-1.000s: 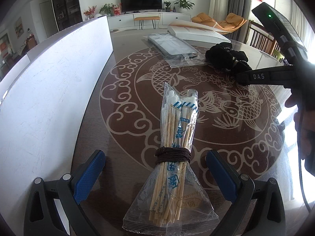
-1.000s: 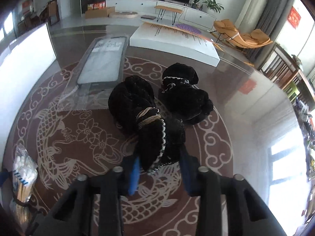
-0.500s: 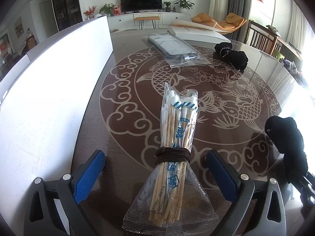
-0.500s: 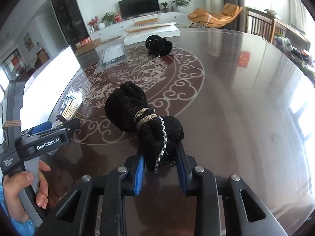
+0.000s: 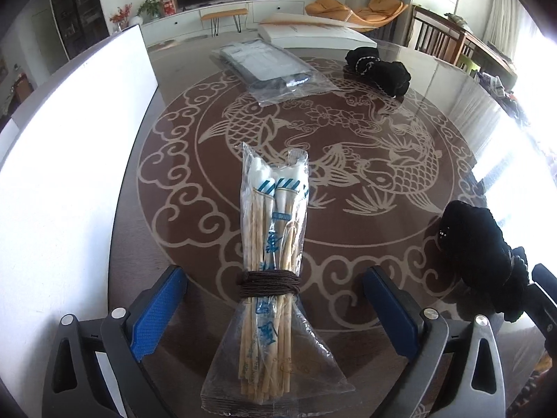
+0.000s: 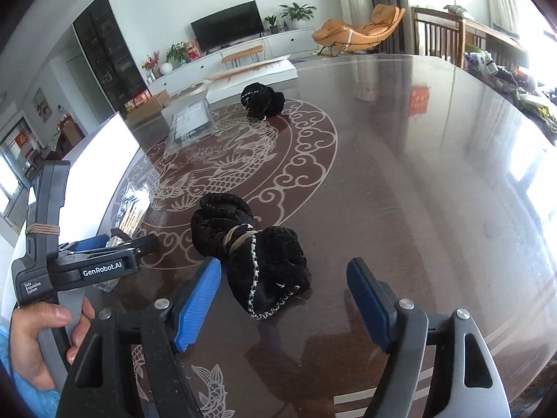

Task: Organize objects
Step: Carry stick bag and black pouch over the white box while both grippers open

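Glossy fish-patterned table (image 6: 400, 174), living room

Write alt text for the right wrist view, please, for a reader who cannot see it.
The right tool is open on both sides of a black velvet bundle tied with string, lying on a glossy brown table with a fish pattern. At left, a hand holds the left tool; a second black bundle lies farther away.

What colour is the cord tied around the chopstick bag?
Dark brown cord around the chopstick bag; clearest in the left wrist view.
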The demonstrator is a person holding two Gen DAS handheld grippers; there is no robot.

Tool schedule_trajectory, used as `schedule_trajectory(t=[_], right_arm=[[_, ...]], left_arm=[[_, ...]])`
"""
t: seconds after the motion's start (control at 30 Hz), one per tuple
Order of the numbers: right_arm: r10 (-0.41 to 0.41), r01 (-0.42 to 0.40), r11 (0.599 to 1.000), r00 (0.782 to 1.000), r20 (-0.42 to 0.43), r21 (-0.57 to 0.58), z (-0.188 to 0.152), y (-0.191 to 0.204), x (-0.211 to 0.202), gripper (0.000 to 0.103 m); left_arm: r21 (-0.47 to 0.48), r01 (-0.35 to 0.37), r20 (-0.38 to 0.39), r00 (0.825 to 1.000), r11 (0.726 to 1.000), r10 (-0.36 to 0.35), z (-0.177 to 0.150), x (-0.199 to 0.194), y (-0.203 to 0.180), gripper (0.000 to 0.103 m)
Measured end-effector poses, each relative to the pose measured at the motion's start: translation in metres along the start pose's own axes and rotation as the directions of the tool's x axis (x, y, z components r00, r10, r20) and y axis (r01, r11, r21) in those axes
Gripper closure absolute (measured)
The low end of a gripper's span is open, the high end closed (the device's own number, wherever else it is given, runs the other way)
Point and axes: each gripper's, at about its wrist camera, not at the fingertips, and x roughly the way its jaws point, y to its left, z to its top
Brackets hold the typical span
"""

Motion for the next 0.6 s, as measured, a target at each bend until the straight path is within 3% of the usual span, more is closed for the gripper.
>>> schedule_trajectory(t=[0.03, 0.07, 0.1, 0.2, 0.23, 0.27, 0.3, 0.37, 0.5, 0.6], right_arm=[[0.008, -0.009, 0.999, 1.0, -0.03, -0.034, 0.007, 0.005, 0.002, 0.027], [0.009, -0.015, 0.996, 0.997, -0.072, -0.083, 0.014, 0.012, 0.006, 0.027], [-0.005, -0.011, 0.99, 0.993, -0.116, -0.141, 0.021, 0.022, 0.012, 0.027], [-0.064, 0.018, 0.958, 0.987, -0.15, -0.285, 0.032, 0.044, 0.027, 0.028], [-0.069, 0.009, 0.951, 0.98, -0.185, -0.309, 0.032, 0.048, 0.036, 0.035], [-0.083, 0.005, 0.947, 0.97, -0.228, -0.322, 0.031, 0.05, 0.045, 0.057], [-0.09, 0.003, 0.948, 0.962, -0.257, -0.318, 0.028, 0.05, 0.051, 0.061], [-0.075, 0.014, 0.964, 0.973, -0.22, -0.267, 0.023, 0.046, 0.042, 0.066], [0.032, -0.054, 0.992, 0.983, -0.181, -0.117, 0.019, 0.045, 0.009, 0.067], [0.114, -0.131, 0.984, 0.984, -0.136, -0.125, 0.03, 0.075, -0.026, 0.067]], left_arm=[[0.007, 0.002, 0.036, 0.999, 1.0, -0.002, -0.002, -0.005, 0.0, 0.034], [0.018, 0.004, 0.051, 0.999, 1.0, -0.005, -0.002, -0.009, -0.001, 0.071], [0.012, 0.018, 0.04, 0.999, 1.0, -0.018, -0.001, -0.01, 0.001, 0.075], [-0.098, 0.121, 0.038, 0.992, 0.988, -0.118, -0.005, -0.017, 0.017, 0.075], [-0.12, 0.146, 0.053, 0.989, 0.982, -0.14, -0.007, -0.024, 0.021, 0.075], [-0.131, 0.169, 0.071, 0.984, 0.977, -0.16, -0.009, -0.033, 0.023, 0.075], [-0.136, 0.189, 0.088, 0.98, 0.973, -0.178, -0.011, -0.043, 0.025, 0.075], [-0.138, 0.232, 0.12, 0.969, 0.963, -0.216, -0.014, -0.066, 0.027, 0.075], [-0.147, 0.338, 0.201, 0.931, 0.93, -0.306, -0.023, -0.123, 0.036, 0.075], [-0.146, 0.331, 0.281, 0.917, 0.932, -0.281, -0.026, -0.167, 0.063, 0.075]])
